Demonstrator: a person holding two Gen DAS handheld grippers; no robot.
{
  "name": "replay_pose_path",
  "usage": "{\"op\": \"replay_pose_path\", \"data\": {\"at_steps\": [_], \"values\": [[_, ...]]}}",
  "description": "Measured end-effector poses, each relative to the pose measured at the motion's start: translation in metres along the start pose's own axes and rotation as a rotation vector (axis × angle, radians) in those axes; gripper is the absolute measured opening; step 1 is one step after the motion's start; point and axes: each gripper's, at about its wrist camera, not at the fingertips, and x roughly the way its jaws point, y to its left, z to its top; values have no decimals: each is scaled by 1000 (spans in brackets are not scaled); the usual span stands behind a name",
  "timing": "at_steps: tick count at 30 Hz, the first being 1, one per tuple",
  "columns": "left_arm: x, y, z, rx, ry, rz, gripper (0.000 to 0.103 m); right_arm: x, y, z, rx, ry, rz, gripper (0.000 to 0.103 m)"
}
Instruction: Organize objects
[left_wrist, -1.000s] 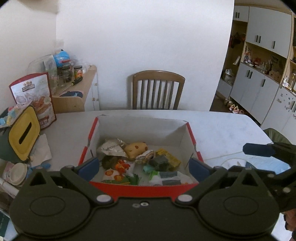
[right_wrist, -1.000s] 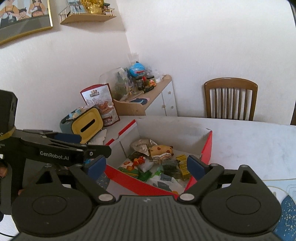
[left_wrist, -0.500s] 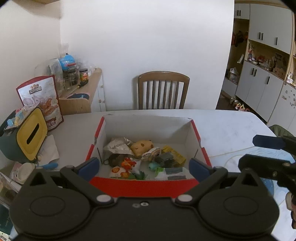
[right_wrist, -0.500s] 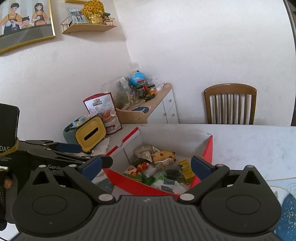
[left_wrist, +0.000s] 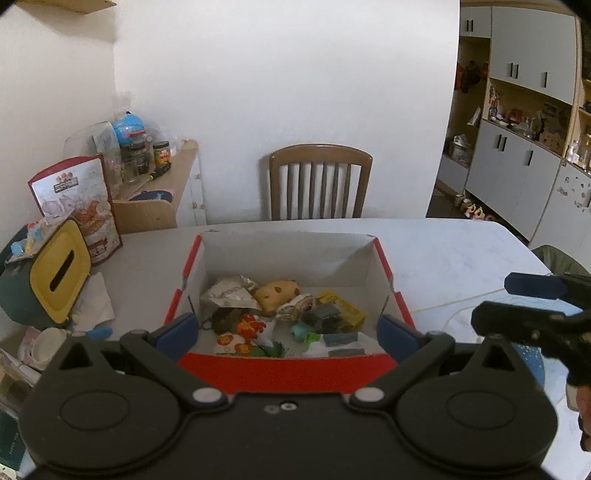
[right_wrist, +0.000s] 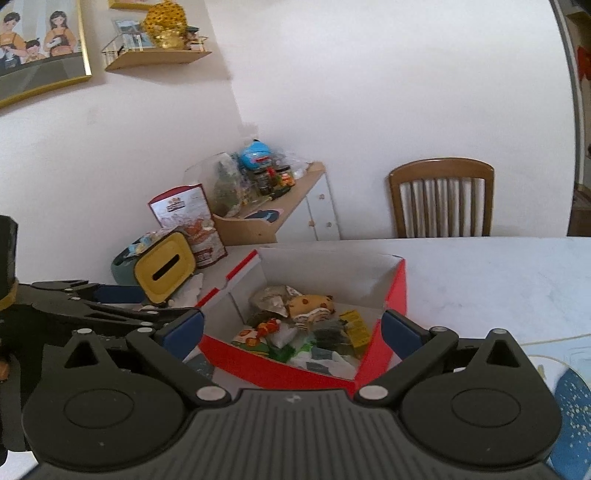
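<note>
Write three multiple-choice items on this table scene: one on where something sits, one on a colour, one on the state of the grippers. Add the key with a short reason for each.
1. Where do the small toys and packets lie?
A. on the wooden chair
B. inside the red and white box
C. on the wall shelf

2. What colour is the slotted lid of the tissue holder?
A. yellow
B. purple
C. white

3. How do the two grippers stand?
A. both shut on a toy
B. only the left holds a packet
C. both open and empty

Key:
1 B, the red and white box holds the pile.
2 A, the tissue holder has a yellow top.
3 C, the left gripper and right gripper have pads wide apart, with nothing between.
</note>
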Motion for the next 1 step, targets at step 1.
{"op": "replay_pose_path", "data": {"at_steps": [1], "values": [[1, -1, 0, 0, 4, -5, 103, -1, -3, -1, 6, 1, -8, 103]]}}
